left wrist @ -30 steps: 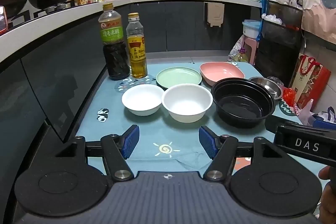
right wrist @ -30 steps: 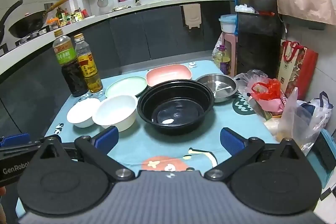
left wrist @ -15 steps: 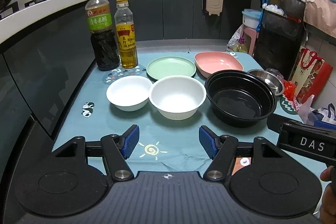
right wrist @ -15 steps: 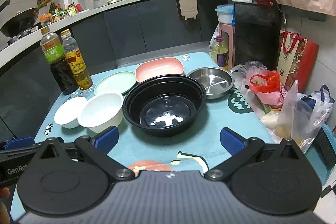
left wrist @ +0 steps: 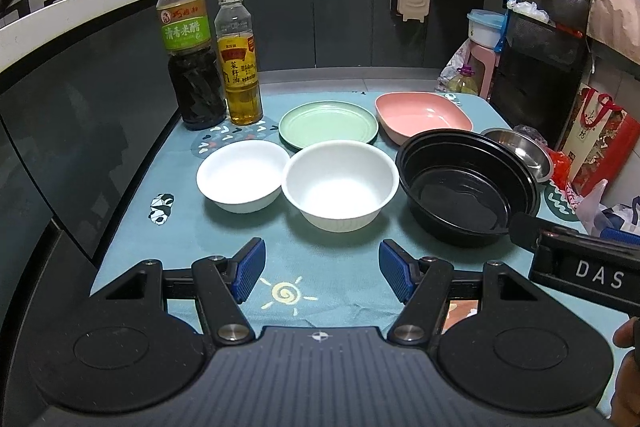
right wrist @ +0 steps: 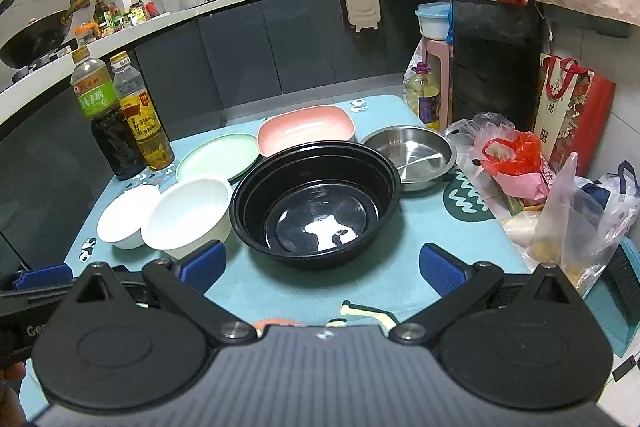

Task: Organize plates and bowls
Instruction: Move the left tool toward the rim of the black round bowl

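On the teal cloth (left wrist: 328, 267) in front of you, the small white bowl (left wrist: 242, 179) touches the big white bowl (left wrist: 340, 183), with the black bowl (right wrist: 316, 203) just to its right; behind them lie the green plate (left wrist: 328, 123), the pink dish (left wrist: 423, 115) and the steel dish (right wrist: 412, 155); two bottles (left wrist: 216, 59) stand at the back left. Your left gripper (left wrist: 321, 275) hangs open and empty before the big white bowl; your right gripper (right wrist: 320, 267) is spread wide before the black bowl, holding nothing.
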A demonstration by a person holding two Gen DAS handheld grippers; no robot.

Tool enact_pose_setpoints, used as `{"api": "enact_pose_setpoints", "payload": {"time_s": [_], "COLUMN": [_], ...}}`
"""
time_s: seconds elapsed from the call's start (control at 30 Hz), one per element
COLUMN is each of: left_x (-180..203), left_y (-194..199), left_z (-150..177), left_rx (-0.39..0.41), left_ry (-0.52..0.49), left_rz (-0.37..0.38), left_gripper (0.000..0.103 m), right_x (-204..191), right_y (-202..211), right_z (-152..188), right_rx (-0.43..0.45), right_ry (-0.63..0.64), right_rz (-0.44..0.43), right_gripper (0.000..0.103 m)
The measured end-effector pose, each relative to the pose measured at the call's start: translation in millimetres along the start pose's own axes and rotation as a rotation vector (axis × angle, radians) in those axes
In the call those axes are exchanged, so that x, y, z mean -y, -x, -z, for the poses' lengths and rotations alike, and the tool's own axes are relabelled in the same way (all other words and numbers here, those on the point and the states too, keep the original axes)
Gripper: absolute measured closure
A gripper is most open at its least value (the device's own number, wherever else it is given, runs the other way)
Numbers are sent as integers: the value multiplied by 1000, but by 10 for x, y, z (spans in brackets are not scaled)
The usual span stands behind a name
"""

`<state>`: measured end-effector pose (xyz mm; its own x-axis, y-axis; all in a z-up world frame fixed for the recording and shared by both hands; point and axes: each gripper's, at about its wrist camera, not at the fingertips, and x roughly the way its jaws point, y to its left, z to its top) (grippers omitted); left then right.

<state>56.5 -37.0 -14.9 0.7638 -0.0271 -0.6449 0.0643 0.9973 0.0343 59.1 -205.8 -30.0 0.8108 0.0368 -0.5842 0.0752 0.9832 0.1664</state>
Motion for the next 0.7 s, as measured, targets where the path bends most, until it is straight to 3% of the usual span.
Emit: {"api": "enact_pose_setpoints", "payload": {"time_s": [0.7], "left_x": [-82], "left_y": [132], "left_z": [130], "left_rx": [10], "left_ry": [34], "left_rz": [15], "left_gripper": [43], "right_x": [-56], "right_y": [174], "right_z": [88], "right_rx": [20], "right_ry": [9], "right_rz": [4], "right_gripper": [55]}}
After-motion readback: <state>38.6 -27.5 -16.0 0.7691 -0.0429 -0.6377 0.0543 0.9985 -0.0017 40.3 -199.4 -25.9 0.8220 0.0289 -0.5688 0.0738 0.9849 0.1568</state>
